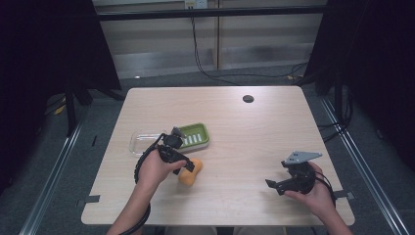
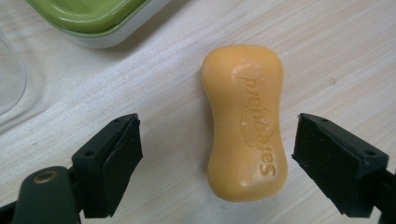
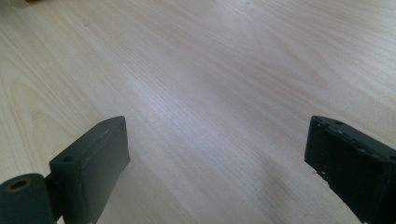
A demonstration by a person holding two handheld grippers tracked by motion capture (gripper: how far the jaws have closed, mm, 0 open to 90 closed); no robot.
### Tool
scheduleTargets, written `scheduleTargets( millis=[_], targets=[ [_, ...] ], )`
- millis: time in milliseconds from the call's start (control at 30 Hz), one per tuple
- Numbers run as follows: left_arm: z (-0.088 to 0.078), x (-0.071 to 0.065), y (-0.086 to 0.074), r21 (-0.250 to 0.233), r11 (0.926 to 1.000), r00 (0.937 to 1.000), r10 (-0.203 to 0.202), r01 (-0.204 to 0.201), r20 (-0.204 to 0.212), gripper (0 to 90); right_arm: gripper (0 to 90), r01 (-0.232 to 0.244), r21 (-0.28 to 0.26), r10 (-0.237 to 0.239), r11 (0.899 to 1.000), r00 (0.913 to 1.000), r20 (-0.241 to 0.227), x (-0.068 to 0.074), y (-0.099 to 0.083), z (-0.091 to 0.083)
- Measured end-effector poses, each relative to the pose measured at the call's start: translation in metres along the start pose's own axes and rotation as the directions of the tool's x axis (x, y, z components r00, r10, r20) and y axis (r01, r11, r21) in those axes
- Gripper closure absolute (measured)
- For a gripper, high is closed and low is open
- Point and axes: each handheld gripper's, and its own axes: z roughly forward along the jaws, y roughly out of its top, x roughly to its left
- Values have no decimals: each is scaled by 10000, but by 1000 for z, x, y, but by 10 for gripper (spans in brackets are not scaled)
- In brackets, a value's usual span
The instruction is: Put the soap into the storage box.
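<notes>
The left gripper (image 2: 217, 154) has its jaws spread wide, one on each side of the orange soap bar (image 2: 244, 122), with bare wood showing between each pad and the soap, so nothing is clamped. The soap lies flat on the table (image 1: 244, 142), lengthwise between the jaws, its embossed lettering facing up. Seen from above, the left gripper (image 1: 182, 165) hangs over the soap bar (image 1: 190, 172), which sits left of the table's middle, toward the near edge. Just beyond it stands the green soap dish (image 1: 195, 135), and touching that dish's left side lies a clear plastic lid (image 1: 142, 142), toward the left edge.

The right gripper (image 3: 217, 161) also has its jaws apart, with bare wood between them. In the high view the right gripper (image 1: 274, 184) is held near the table's near right corner, well apart from the soap. A small black disc (image 1: 248, 98) sits by the far edge.
</notes>
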Motion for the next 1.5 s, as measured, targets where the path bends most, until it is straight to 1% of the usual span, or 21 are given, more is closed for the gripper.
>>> scheduleTargets(
  millis=[133, 200, 333, 400, 433, 467, 567, 700, 800, 833, 967, 1000, 1067, 1100, 1167, 1200, 1267, 1300, 1367, 1467, 1500],
  targets=[
    [4, -3, 0, 124, 9997, 9997, 233, -232, -20, 150, 60, 10, -17, -10, 10000, 10000, 5, 1, 1, 0],
    [5, -5, 1, 85, 9998, 9998, 186, -185, -102, 151, 60, 46, 2, -46, 10000, 10000, -7, 1, 1, 0],
    [10, -12, 3, 109, 9991, 9991, 417, -416, -104, 157, 60, 41, -24, -41, 10000, 10000, -42, 1, 1, 0],
    [12, -15, 4, 85, 9991, 9991, 412, -411, -121, 166, 60, 15, -41, -16, 10000, 10000, -33, 1, 1, 0],
    [12, -16, 5, 230, 9987, 9988, 449, -444, -210, 166, 60, 20, -37, -20, 10000, 10000, -33, 1, 0, 0],
    [14, -18, 6, 166, 9990, 9991, 409, -407, -125, 166, 60, 13, -29, -13, 10000, 10000, 2, 0, 0, 0],
    [19, -21, 7, 373, 9980, 9982, 528, -518, -274, 177, 60, 38, -60, -38, 10000, 10000, -22, 0, 0, 0],
    [27, -22, 8, 531, 9968, 9978, 618, -604, -247, 187, 60, 13, -78, -13, 10000, 10000, -20, 0, 0, -1],
    [29, -24, 8, 732, 9945, 9957, 789, -753, -480, 214, 60, -5, -30, 5, 10000, 10000, -34, 0, 0, -1],
    [30, -24, 9, 806, 9933, 9954, 862, -827, -420, 219, 60, -5, -24, 5, 10000, 10000, -33, 0, 0, -1],
    [34, -28, 9, 774, 9919, 9927, 1053, -1007, -584, 269, 60, 5, 7, -4, 10000, 10000, -41, 1, -1, -1],
    [34, -29, 10, 739, 9922, 9933, 1041, -1003, -499, 310, 60, -9, -27, 10, 10000, 10000, 20, 1, -1, -2],
    [34, -32, 10, 806, 9903, 9899, 1195, -1133, -763, 331, 60, -26, -38, 26, 10000, 10000, -22, 0, -1, -2],
    [34, -33, 10, 852, 9867, 9843, 1469, -1387, -980, 373, 60, -25, -26, 25, 10000, 10000, 16, 0, -1, -2],
    [34, -34, 10, 931, 9833, 9804, 1659, -1562, -1063, 423, 61, -18, -18, 18, 10000, 10000, -1, 0, -2, -2],
    [34, -35, 10, 894, 9855, 9823, 1536, -1443, -1076, 432, 61, -43, -25, 43, 10000, 10000, -12, 0, -1, -2],
    [34, -36, 10, 1009, 9782, 9745, 1926, -1815, -1147, 462, 61, -9, -24, 9, 10000, 10000, -8, 1, -1, -2],
    [34, -37, 10, 1033, 9771, 9723, 1982, -1860, -1240, 490, 61, -19, -2, 19, 10000, 10000, 27, 1, -1, -2],
    [34, -37, 10, 1041, 9730, 9678, 2183, -2060, -1255, 492, 61, 22, -9, -22, 10000, 10000, 16, 1, -1, -2],
    [34, -37, 10, 1071, 9576, 9525, 2796, -2675, -1206, 496, 60, 14, -25, -14, 10000, 10000, -4, 1, -1, -2],
    [34, -37, 9, 1084, 9554, 9506, 2867, -2746, -1193, 496, 60, 14, -25, -14, 10000, 10000, -4, 1, -1, -2]
  ],
)
